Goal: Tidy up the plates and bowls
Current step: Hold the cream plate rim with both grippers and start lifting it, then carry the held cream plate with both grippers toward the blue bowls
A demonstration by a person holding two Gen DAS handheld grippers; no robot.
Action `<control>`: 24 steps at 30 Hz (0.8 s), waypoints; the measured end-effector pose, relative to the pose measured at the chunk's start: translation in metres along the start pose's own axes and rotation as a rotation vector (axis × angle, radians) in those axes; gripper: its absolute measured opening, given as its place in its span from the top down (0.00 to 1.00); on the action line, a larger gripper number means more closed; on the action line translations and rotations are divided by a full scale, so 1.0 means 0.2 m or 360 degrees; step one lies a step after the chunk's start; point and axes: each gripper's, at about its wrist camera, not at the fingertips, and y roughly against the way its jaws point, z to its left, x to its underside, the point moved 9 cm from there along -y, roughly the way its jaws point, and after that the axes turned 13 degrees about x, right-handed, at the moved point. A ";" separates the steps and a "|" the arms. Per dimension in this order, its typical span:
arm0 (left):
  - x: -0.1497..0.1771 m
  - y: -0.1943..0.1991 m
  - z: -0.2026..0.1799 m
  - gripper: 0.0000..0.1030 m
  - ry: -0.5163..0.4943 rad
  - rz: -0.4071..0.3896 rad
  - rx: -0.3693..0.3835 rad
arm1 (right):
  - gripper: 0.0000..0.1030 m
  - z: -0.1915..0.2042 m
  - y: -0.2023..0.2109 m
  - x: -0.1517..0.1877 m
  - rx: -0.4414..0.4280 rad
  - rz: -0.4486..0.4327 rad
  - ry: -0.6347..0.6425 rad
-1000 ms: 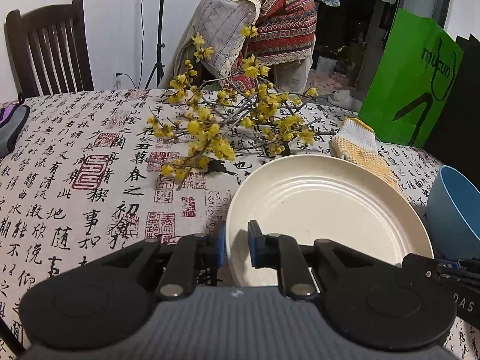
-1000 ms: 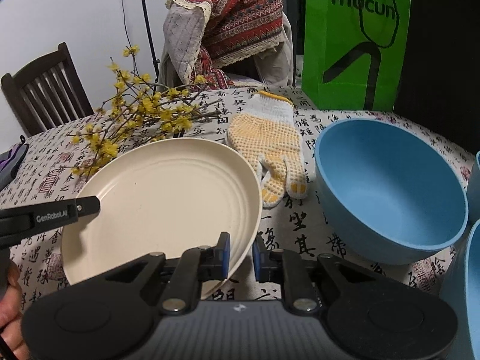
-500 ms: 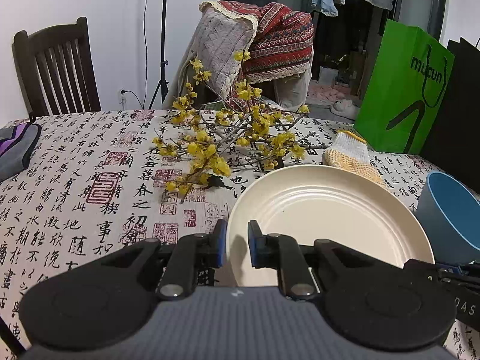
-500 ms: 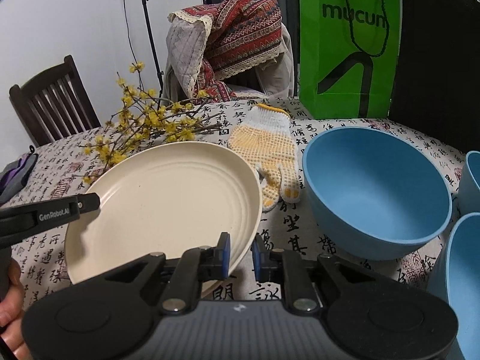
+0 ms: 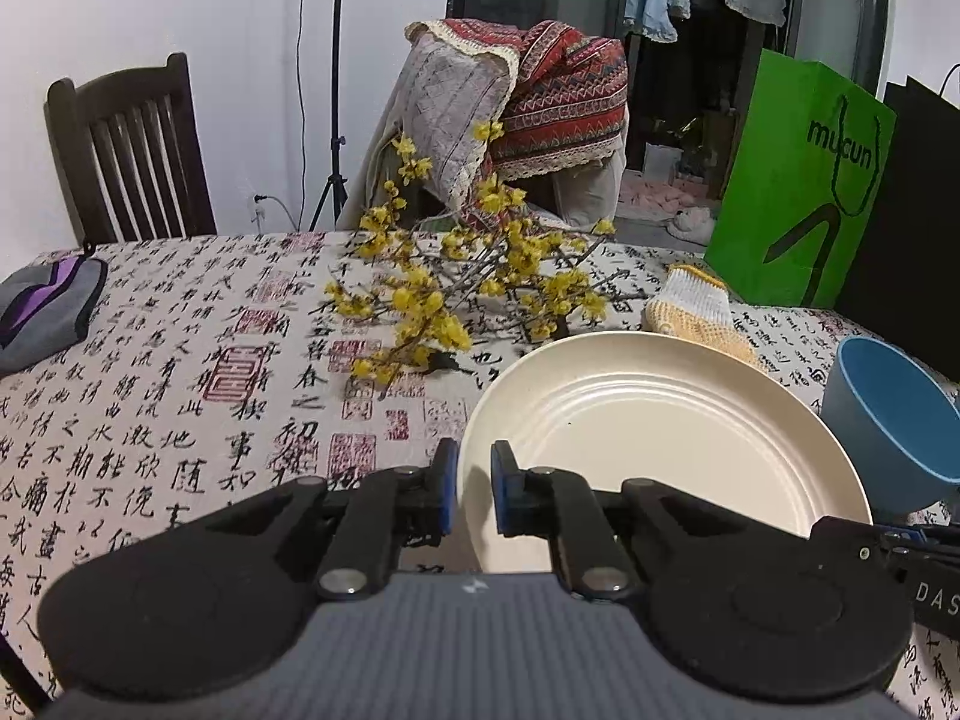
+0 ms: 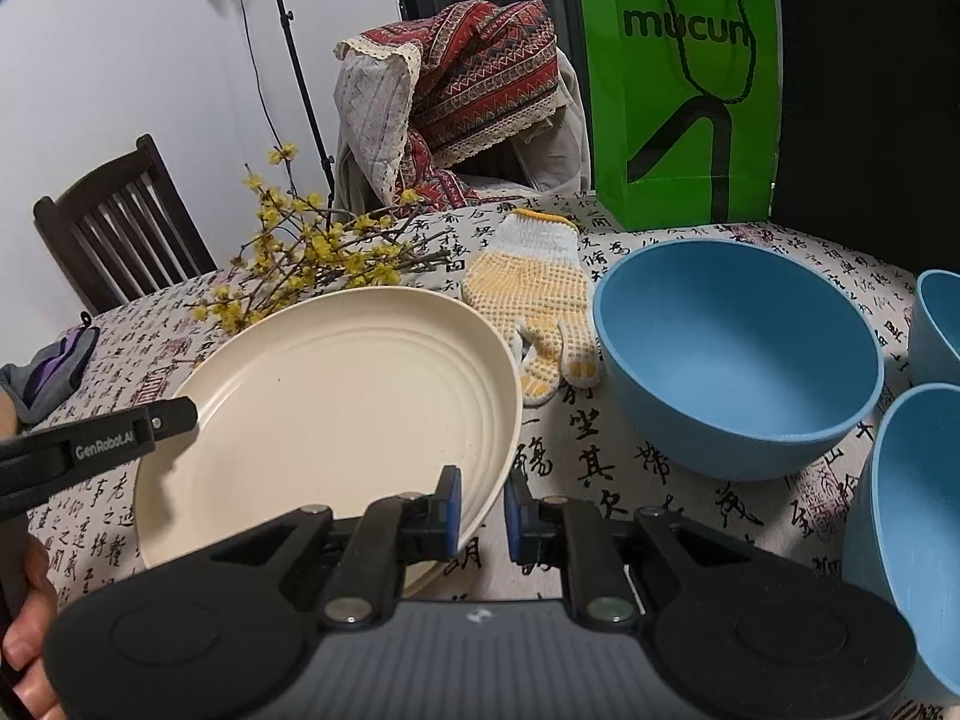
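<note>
A cream plate (image 5: 660,438) with ringed grooves hangs tilted above the patterned tablecloth, carried between both grippers. My left gripper (image 5: 474,492) pinches the plate's left rim, and its jaws are closing tighter with the rim between the blue pads. My right gripper (image 6: 483,510) is shut on the plate (image 6: 336,408) at its near right rim. One finger of the left gripper (image 6: 120,438) shows at the plate's left edge in the right wrist view. A large blue bowl (image 6: 738,354) stands on the table to the right of the plate, beside two more blue bowls (image 6: 936,324) (image 6: 912,528).
Yellow flowering branches (image 5: 456,294) lie behind the plate. A yellow-dotted work glove (image 6: 534,294) lies between the plate and the large bowl. A green paper bag (image 6: 684,90) stands at the back, a grey-purple pouch (image 5: 48,306) at the far left. A person's hand (image 6: 24,630) holds the left gripper.
Both grippers have risen a little with the plate between them, and the table and bowls sit lower and farther off in both views. Both grips on the rim have held.
</note>
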 end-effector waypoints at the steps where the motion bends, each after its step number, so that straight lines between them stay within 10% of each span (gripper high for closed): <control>1: 0.01 -0.01 0.01 0.88 0.0007 0.0008 -0.0003 | 0.86 0.00 0.00 0.01 0.0000 0.0005 0.0004; 24: 0.13 -0.18 0.08 0.85 0.0161 0.0138 0.0108 | 0.88 0.01 -0.15 0.08 0.0045 0.0123 0.0040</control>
